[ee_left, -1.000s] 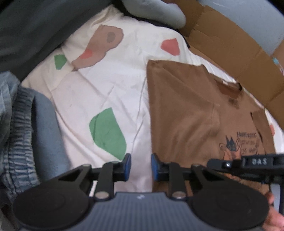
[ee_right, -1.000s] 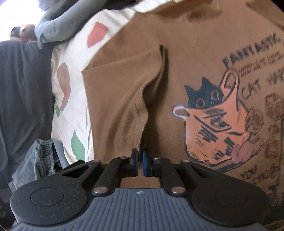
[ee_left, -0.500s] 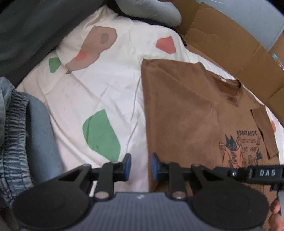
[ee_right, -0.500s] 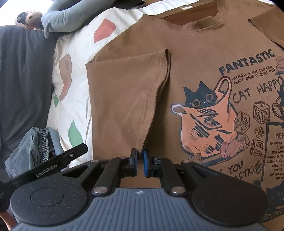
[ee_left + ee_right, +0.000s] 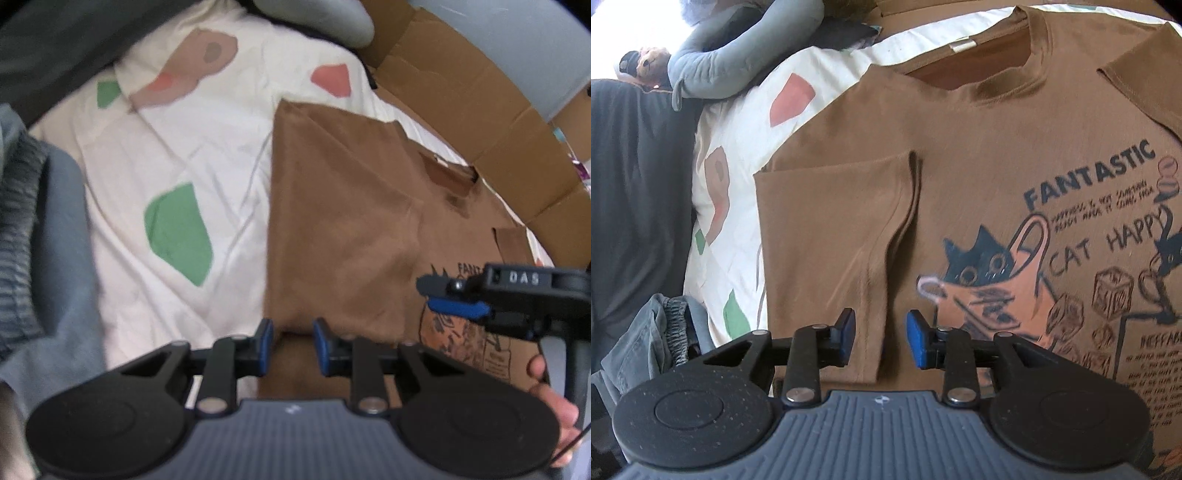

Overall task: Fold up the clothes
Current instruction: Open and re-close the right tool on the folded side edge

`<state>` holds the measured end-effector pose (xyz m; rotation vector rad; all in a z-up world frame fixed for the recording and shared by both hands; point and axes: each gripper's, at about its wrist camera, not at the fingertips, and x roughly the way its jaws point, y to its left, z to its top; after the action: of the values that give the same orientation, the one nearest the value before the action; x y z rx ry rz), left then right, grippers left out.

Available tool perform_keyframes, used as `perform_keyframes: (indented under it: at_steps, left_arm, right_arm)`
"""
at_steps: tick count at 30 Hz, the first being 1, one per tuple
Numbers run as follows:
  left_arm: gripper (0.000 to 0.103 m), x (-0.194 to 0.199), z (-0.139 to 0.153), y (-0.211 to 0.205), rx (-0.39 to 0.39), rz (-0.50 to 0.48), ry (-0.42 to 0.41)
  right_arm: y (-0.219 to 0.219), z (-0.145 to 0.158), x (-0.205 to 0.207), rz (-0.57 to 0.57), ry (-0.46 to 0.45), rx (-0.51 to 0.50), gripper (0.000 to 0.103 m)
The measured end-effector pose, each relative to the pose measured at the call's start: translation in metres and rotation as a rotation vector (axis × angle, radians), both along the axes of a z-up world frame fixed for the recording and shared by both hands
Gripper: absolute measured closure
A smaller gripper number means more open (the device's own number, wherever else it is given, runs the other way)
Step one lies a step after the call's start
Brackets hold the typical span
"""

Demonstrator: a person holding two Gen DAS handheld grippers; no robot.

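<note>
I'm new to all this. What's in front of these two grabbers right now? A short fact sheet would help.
Garment: brown T-shirt, cat print, lying flat
Fold so far: one sleeve folded in over the body
Surface: white patterned bedsheet
Left gripper: open, empty, over the shirt's edge
Right gripper: jaws have just been opening, nothing pinched, above the folded sleeve
Nearby: grey-blue clothes, cardboard

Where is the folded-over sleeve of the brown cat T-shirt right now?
In the right wrist view the folded-over sleeve lies flat on the brown T-shirt's left part, beside the cat print, its lower end just ahead of the right hand-held gripper.
</note>
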<state>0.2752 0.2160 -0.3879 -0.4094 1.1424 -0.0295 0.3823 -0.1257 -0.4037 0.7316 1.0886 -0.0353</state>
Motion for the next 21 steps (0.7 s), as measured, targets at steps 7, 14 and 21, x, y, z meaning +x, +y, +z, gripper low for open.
perform_keyframes:
  at_steps: [7, 14, 21]
  left_arm:
    - [0.072, 0.002, -0.022, -0.018, -0.117, 0.029, 0.037]
    - [0.07, 0.006, -0.04, -0.027, -0.226, 0.074, 0.053]
    - [0.068, 0.008, -0.048, -0.036, -0.271, 0.11, 0.033]
  right_arm:
    - [-0.024, -0.012, 0.021, -0.006, -0.008, -0.018, 0.07]
    - [-0.036, -0.021, 0.04, -0.02, -0.028, -0.004, 0.07]
    - [-0.041, -0.026, 0.057, 0.003, -0.035, 0.001, 0.07]
